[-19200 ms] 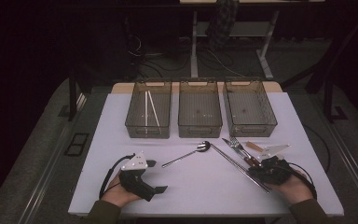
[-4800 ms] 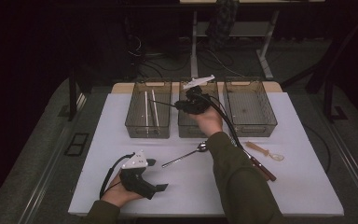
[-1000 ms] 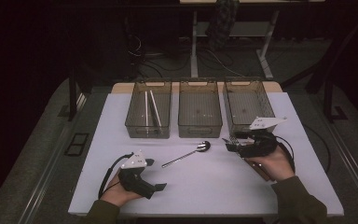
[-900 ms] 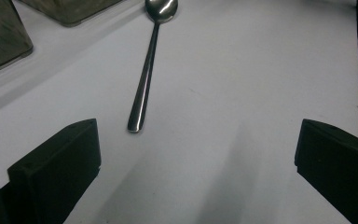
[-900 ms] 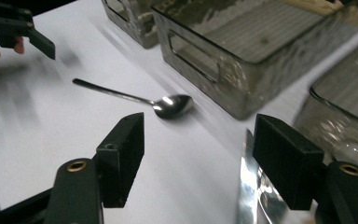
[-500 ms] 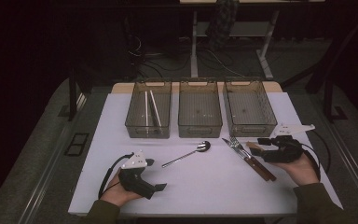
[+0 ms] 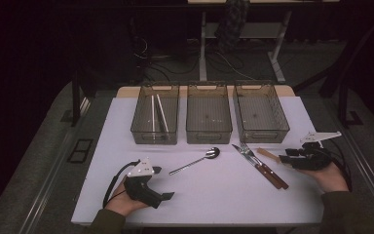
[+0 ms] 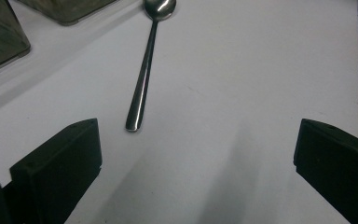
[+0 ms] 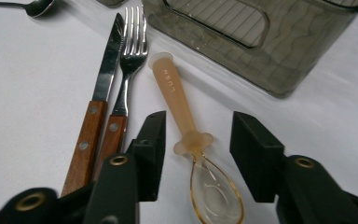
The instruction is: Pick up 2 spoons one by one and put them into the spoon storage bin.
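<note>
A peach-handled small spoon (image 9: 177, 98) with a clear bowl lies on the white table (image 7: 214, 195), right of a wooden-handled knife (image 9: 105, 70) and fork (image 9: 133, 42). My right gripper (image 9: 200, 135) sits low over it with one jaw on each side of the handle's collar. The jaws have just been closing, and gaps remain on both sides, so the pads do not press. In the high view the right gripper (image 7: 285, 158) points left at the small spoon (image 7: 268, 155). My left gripper (image 8: 198, 140) rests wide open and holds nothing, with a metal spoon (image 8: 144, 74) ahead of it.
Three smoky clear bins stand in a row at the back: left bin (image 7: 155, 136) holding chopsticks (image 7: 158, 114), middle bin (image 7: 209, 136), right bin (image 7: 260, 136). The right bin's wall (image 9: 242, 42) stands just beyond the small spoon. The table's right edge is close to my right hand.
My right hand has moved right and down to the table, and its jaws have narrowed around the small spoon's handle. The left gripper has stayed put.
</note>
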